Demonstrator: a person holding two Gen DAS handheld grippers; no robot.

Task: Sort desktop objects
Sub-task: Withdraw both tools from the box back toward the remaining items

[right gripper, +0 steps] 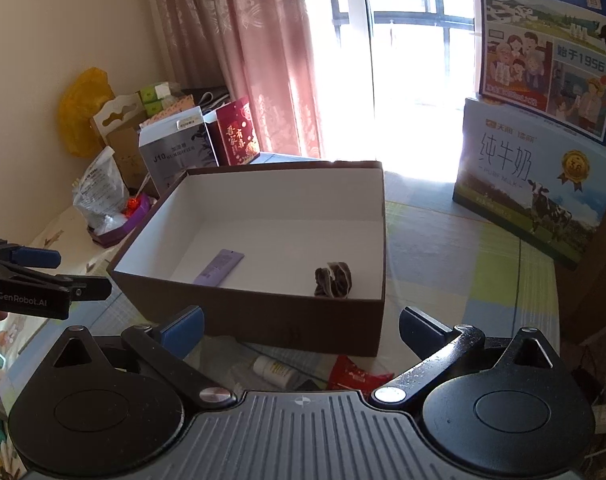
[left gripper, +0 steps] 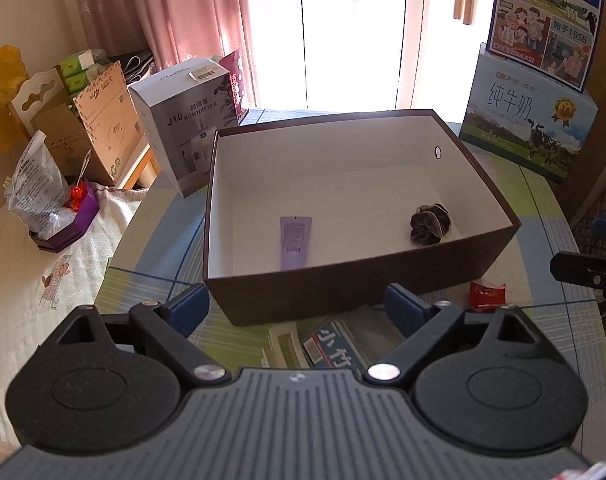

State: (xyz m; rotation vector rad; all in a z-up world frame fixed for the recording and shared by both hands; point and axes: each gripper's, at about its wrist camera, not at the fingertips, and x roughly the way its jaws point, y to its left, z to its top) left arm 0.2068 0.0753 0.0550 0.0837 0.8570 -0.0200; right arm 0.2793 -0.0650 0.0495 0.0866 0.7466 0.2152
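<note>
Brown card outside, white inside: the box [left gripper: 343,288] is sitting on the table [left gripper: 543,240], open-topped, at 12 o'clock from both grippers. Two items are lying on its floor, a lilac tube [left gripper: 295,242] toward 11 o'clock and a dark scrunchie [left gripper: 430,224] toward 1 o'clock, well apart from each other.

The left gripper [left gripper: 299,308] is hovering before the near wall of the box, its blue pads spread wide and gripping nothing. The right gripper [right gripper: 301,330] is likewise standing wide and empty, just short of the same wall.

Several things are waiting on the table in front of the box: a red packet [right gripper: 357,376] at 1 o'clock in the right view, a small white bottle [right gripper: 273,370] beside it, and a printed pack [left gripper: 335,346] beneath the left gripper. Whether more items are lying under the gripper bodies cannot be told.

Judged from this layout, the sorting is partly done: two items are boxed and at least three are left. The next pick is probably falling to whichever gripper is nearest the packet or bottle.
</note>
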